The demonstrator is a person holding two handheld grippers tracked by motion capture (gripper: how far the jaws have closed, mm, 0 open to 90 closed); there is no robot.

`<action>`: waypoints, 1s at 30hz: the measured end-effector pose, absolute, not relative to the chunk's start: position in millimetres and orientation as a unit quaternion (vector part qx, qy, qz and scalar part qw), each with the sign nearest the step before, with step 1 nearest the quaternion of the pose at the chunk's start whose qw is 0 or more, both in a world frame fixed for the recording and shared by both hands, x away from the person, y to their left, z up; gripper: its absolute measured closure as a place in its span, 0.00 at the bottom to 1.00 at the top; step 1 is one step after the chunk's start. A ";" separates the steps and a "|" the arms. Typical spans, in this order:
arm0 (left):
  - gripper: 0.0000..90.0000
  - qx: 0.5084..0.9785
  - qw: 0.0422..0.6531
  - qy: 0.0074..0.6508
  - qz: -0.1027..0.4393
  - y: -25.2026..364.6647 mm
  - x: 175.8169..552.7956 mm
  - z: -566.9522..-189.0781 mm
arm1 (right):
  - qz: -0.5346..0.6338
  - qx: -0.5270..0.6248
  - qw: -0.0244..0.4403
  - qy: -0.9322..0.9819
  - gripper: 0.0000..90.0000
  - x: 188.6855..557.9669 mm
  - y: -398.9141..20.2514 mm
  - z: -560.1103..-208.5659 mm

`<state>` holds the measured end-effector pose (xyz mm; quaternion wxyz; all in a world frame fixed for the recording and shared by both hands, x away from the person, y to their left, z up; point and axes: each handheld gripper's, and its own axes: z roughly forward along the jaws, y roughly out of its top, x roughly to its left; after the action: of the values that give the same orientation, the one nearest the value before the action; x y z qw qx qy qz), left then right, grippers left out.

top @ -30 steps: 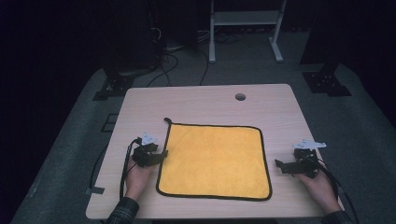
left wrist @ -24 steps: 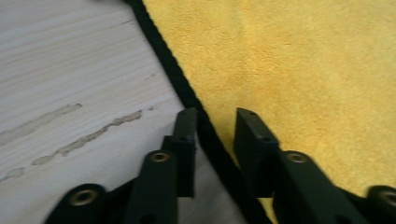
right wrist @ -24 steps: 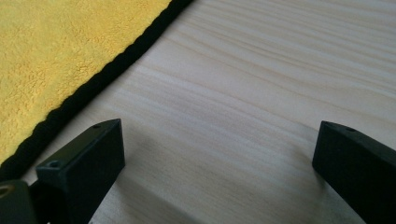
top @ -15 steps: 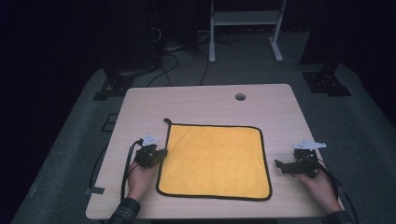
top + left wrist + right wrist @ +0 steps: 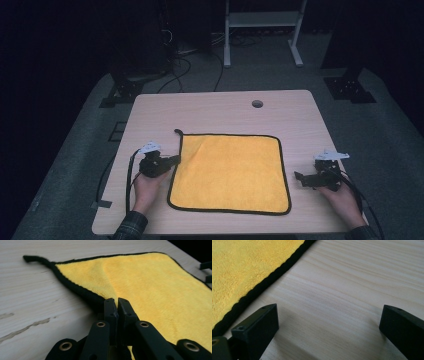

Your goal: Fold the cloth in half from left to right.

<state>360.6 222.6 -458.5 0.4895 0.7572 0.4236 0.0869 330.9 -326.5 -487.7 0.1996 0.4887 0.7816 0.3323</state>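
A yellow cloth with a black hem lies flat in the middle of the light wooden table. My left gripper lies at the cloth's left hem. In the left gripper view its jaws are pressed together on the black hem, and the cloth puckers slightly toward them. My right gripper rests on bare wood just off the cloth's right hem. In the right gripper view it stands wide open with nothing between its jaws, and the cloth lies to the left.
A small black hanging loop sticks out from the cloth's far left corner. A round cable hole sits near the table's far edge. Beyond the table are dark floor, cables and a white metal stand.
The left gripper's jaws have come together on the cloth's left hem. The right gripper has stayed where it was.
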 end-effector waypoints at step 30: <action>0.95 0.780 0.525 0.339 0.029 155.1 376.1 -442.4 | 0.332 0.488 0.200 0.782 0.02 330.8 -326.7 -487.6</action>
<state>376.1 155.1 -442.4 0.5255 0.7797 0.3393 0.0286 330.8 -326.7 -487.6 0.1995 0.4878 0.7823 0.3321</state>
